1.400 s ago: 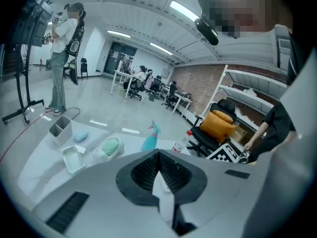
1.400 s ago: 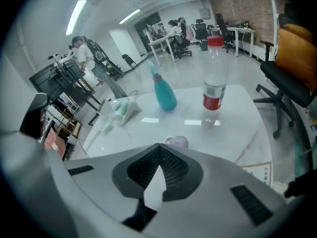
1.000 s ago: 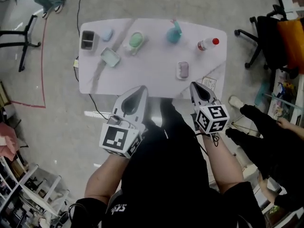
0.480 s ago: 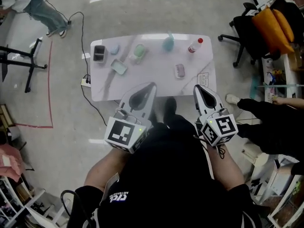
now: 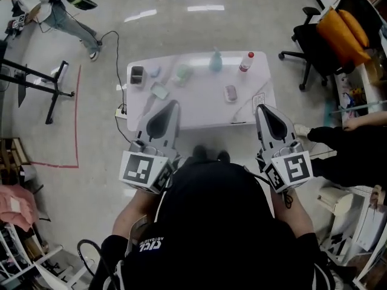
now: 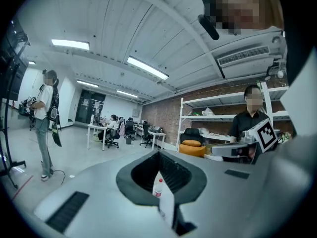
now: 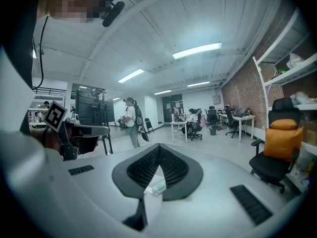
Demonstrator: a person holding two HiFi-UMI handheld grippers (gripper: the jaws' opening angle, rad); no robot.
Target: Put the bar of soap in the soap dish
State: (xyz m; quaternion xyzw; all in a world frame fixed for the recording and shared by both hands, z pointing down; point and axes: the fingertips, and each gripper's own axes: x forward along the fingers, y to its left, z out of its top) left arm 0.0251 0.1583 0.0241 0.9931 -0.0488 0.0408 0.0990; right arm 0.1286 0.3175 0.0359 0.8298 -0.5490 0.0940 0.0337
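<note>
A white table (image 5: pixel 199 110) stands on the floor far below me. On it lie a small pale blue oval piece (image 5: pixel 155 71), a green oval dish (image 5: pixel 181 73), a teal rectangular tray (image 5: pixel 159 90) and a pinkish-grey oblong piece (image 5: pixel 230 93). Which of them is the soap I cannot tell from this height. My left gripper (image 5: pixel 175 103) (image 6: pixel 159 155) and right gripper (image 5: pixel 261 107) (image 7: pixel 158 145) are held high, short of the table's near edge. Both point roughly level, shut and empty.
A dark box (image 5: pixel 137 75), a teal pump bottle (image 5: pixel 216 60) and a red-capped bottle (image 5: pixel 244 62) also stand on the table. An office chair with an orange cushion (image 5: pixel 338 26) is at the right. A person (image 5: pixel 42 8) and a black stand (image 5: pixel 36 80) are at the left.
Both grippers have risen and now point level. The head camera has risen too, so the table looks smaller and farther below. Nothing on the table has moved.
</note>
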